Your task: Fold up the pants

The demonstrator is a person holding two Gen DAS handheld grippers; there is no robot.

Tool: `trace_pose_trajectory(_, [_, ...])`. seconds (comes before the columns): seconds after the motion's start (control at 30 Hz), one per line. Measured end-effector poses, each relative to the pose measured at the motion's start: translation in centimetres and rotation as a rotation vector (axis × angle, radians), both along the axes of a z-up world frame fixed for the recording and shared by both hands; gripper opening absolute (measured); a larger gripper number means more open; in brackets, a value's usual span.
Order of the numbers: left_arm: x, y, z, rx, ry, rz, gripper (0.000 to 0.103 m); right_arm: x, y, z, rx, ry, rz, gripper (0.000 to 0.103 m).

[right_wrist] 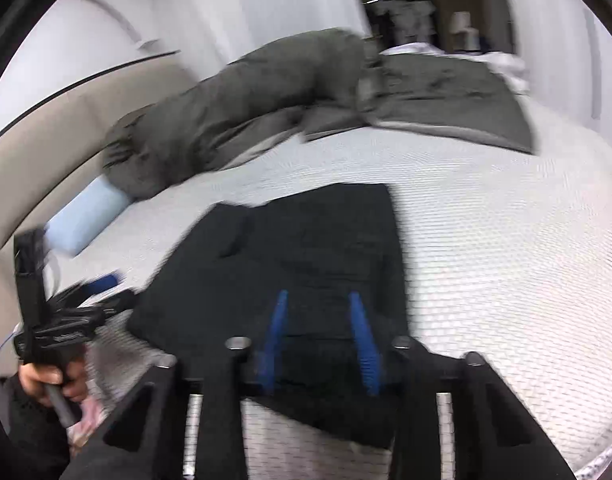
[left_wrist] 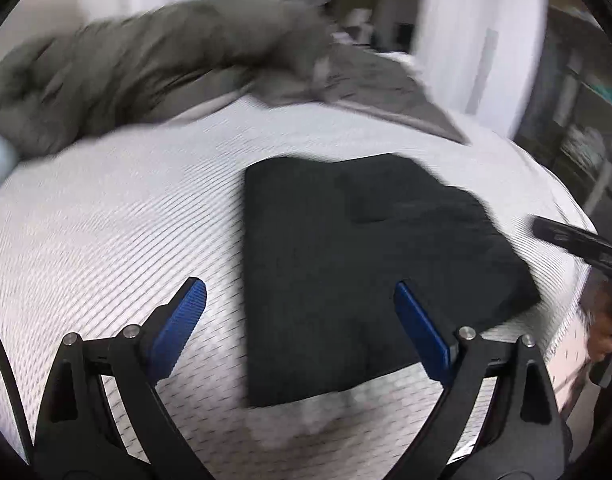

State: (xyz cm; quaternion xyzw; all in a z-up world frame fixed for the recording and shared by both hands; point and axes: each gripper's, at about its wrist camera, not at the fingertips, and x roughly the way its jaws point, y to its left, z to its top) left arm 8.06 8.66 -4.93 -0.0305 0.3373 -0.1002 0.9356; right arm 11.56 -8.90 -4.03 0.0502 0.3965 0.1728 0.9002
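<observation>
Black pants [left_wrist: 370, 264] lie folded into a flat rectangle on the white mattress [left_wrist: 106, 220]. My left gripper [left_wrist: 300, 294] is wide open and empty, held above the mattress at the near left edge of the pants. In the right wrist view the pants [right_wrist: 306, 248] lie straight ahead, and my right gripper [right_wrist: 318, 300] hovers over their near edge with the blue fingers [right_wrist: 276, 332] partly apart and nothing between them. The left gripper also shows at the left of the right wrist view [right_wrist: 102, 284], held by a hand.
A grey-green duvet [left_wrist: 146, 64] is bunched along the far side of the bed, and it also shows in the right wrist view [right_wrist: 246, 112]. A light blue pillow [right_wrist: 86, 220] lies by the beige headboard [right_wrist: 66, 132]. Shelving [left_wrist: 586, 120] stands at the right.
</observation>
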Motion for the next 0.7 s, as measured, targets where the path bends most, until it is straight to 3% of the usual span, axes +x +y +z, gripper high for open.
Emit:
trace_pose_trajectory(0.03, [0.5,-1.4,0.1,0.022,-0.003,-0.056,0.086,0.2,1.4,-0.2,0.002,0.003,0.039,0.026])
trace_pose_trajectory(0.1, [1.6,-4.5,-0.4,0.059,0.023,-0.188,0.062,1.0,3.9,-1.5,-0.01,0.03,0.094,0.025])
trace_pose_trajectory(0.17, [3.2,-5.9,-2.1,0.055,0.119,-0.256,0.022,2.6,5.3,-3.9,0.038,0.123,0.133,0.025])
trace_pose_trajectory(0.2, [4.1,-6.0,-3.1,0.06,0.163,-0.251,0.018,3.1,6.0,-5.0,0.047,0.165,0.154,0.025])
trace_pose_trajectory(0.27, [4.7,-5.0,-3.9,0.043,0.168,-0.242,0.001,3.5,6.4,-6.9,-0.021,0.182,0.169,0.015])
trace_pose_trajectory(0.4, [4.3,0.3,-4.4,-0.073,0.175,-0.227,0.001,2.1,4.8,-6.4,-0.129,0.11,0.127,0.011])
trace_pose_trajectory(0.47, [3.6,2.5,-4.5,-0.025,0.154,-0.157,0.001,1.5,3.5,-5.6,-0.15,0.087,0.112,0.011])
trace_pose_trajectory(0.53, [3.3,4.2,-4.3,-0.023,0.165,-0.099,0.001,1.0,3.1,-5.2,-0.154,0.094,0.119,0.011])
trace_pose_trajectory(0.63, [2.9,4.1,-2.5,0.01,0.139,-0.068,0.001,1.0,4.0,-3.9,-0.142,0.071,0.119,0.025])
trace_pose_trajectory(0.7, [3.3,2.6,-0.9,0.018,0.087,-0.121,0.007,2.1,5.9,-3.2,-0.099,0.048,0.144,0.034])
